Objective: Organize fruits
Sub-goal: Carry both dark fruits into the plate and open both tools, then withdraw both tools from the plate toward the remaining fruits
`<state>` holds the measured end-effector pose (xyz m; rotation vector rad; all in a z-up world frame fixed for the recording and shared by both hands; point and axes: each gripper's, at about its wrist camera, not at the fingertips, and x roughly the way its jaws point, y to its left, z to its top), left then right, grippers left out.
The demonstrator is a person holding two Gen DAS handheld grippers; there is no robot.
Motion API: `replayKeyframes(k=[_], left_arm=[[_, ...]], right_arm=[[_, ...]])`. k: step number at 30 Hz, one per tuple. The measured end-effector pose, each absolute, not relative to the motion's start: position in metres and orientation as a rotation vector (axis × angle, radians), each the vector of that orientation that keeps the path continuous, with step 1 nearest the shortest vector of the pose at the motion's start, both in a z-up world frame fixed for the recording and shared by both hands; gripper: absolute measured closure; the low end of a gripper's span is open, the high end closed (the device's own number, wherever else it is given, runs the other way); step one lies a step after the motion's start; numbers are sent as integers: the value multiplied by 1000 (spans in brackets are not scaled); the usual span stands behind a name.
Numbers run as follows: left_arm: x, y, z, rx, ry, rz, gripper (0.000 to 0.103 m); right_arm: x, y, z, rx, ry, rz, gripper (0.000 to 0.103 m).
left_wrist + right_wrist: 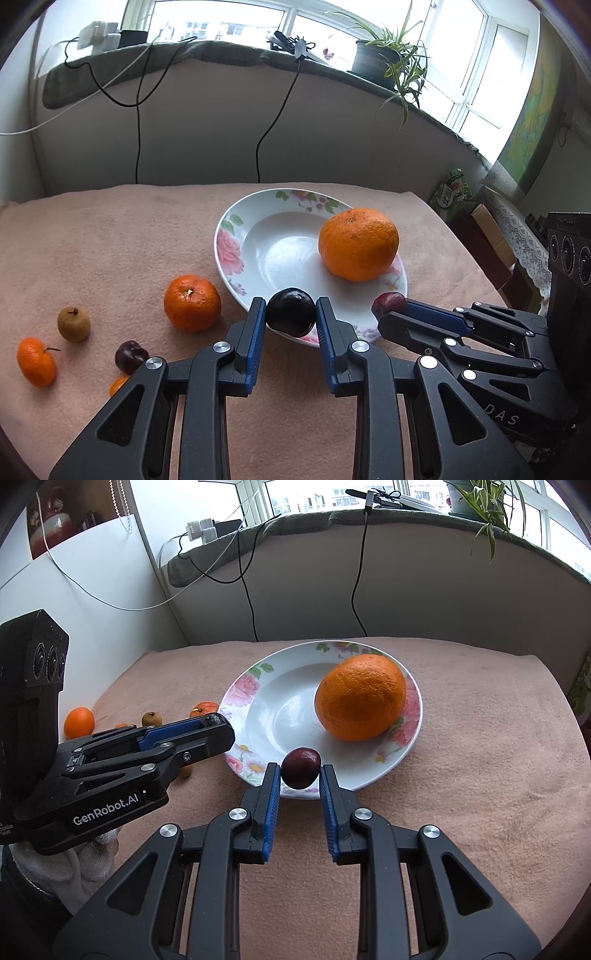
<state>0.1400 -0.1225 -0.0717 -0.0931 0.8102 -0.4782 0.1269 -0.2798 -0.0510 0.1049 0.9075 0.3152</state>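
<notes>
A white flowered plate [236,236] [243,686] sits on the pink cloth with a large orange [358,249] [360,698] in it. My left gripper [291,312] is shut on a dark plum [291,312] over the plate's near rim. My right gripper [300,770] is shut on a dark red plum [300,770] over the same rim; that plum also shows in the left wrist view [388,303]. Left of the plate lie a tangerine [192,302], a brown longan [73,324], a small mandarin [36,362] and a dark cherry [130,356].
The pink cloth [110,240] covers the table up to a grey wall. Cables [137,140] hang down the wall from the windowsill. A potted plant [384,59] stands on the sill. A green packet [452,190] and boxes lie off the table's right edge.
</notes>
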Motion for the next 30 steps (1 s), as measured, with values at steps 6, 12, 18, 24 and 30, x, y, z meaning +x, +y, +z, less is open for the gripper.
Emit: replayKeyframes(k=[6, 12, 18, 24, 30], left_arm=[[140, -127, -71, -81, 811, -474, 77], [140, -128, -69, -74, 801, -469, 61], [139, -124, -66, -76, 786, -453, 52], [137, -117, -61, -90, 762, -426, 34], [136, -114, -55, -78, 746, -404, 29]], right_arm=[[125, -280, -52, 91, 906, 311, 80], [124, -278, -51, 77, 900, 306, 80], [121, -279, -49, 63, 881, 286, 46], [116, -275, -45, 32, 860, 285, 25], [113, -270, -40, 20, 846, 298, 22]])
